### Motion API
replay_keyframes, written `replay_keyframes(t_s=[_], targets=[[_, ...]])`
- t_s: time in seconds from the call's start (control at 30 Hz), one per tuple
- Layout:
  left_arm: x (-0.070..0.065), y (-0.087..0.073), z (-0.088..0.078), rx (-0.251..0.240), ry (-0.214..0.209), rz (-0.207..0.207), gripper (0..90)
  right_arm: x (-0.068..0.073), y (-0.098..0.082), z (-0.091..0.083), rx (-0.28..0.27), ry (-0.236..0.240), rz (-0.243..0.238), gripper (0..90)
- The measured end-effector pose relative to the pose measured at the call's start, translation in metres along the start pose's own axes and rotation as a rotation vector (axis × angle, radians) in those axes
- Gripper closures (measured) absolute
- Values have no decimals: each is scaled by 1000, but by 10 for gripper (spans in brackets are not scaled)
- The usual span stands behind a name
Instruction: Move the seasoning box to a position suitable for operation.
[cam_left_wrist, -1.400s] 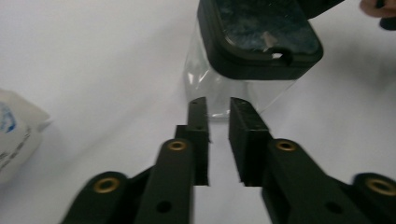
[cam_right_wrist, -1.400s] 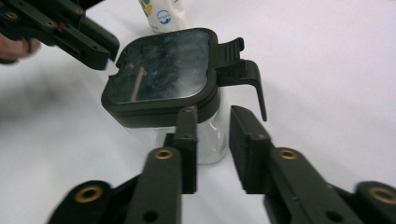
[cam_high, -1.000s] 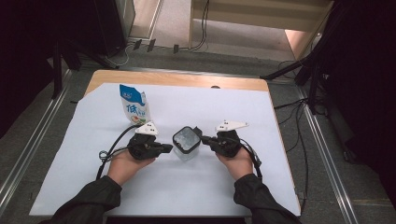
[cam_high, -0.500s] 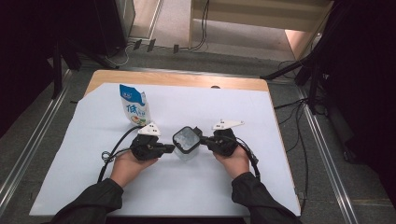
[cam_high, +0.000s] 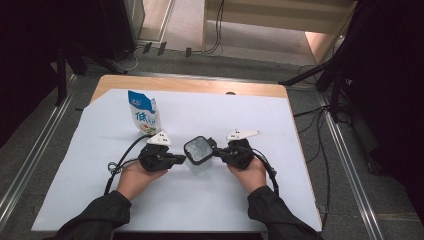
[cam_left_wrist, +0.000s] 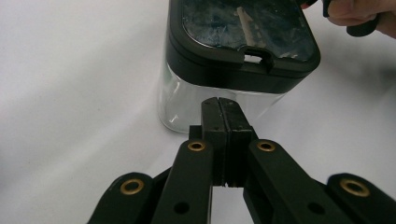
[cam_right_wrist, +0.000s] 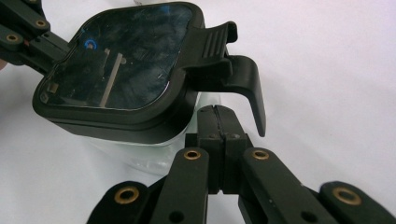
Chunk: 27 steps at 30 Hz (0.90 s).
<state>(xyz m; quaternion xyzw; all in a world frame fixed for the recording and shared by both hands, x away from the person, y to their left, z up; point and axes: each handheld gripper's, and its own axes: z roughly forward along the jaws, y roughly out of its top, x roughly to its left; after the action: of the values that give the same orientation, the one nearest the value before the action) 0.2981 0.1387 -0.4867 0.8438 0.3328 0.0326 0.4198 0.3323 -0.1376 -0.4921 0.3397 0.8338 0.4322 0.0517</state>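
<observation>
I'm in a recording studio or lab. Beyond my fingers, a white sheet (cam_high: 200, 200) covers the table (cam_high: 190, 85). Black drapes (cam_high: 30, 50), floor cables (cam_high: 320, 145) surround me.

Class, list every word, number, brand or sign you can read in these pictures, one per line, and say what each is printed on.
"低": large blue character on the front of the milk pouch, seen in the high view.
Smaller blue print on the pouch's top band: too small and blurred to read.
Clear container with the black lid: no text.
Neither tool carries any readable marking.
</observation>
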Motion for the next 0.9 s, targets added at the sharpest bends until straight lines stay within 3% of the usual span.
replay_keyframes(t_s=[0.2,0.4,0.53,0.67,0.9], targets=[[4,0,-1,2,-6,-1,900,3,-2,-1,-2,2,6,900],[12,1,-5,-35,-19,-16,900,7,-5,-3,-1,11,10,900],[17,1,-6,-34,-23,-15,900,13,-7,-3,-1,17,14,900],[20,4,-7,-10,-23,14,900,18,-9,-3,7,31,18,900],[25,5,-6,-10,-35,17,900,20,-11,-4,5,42,32,900]])
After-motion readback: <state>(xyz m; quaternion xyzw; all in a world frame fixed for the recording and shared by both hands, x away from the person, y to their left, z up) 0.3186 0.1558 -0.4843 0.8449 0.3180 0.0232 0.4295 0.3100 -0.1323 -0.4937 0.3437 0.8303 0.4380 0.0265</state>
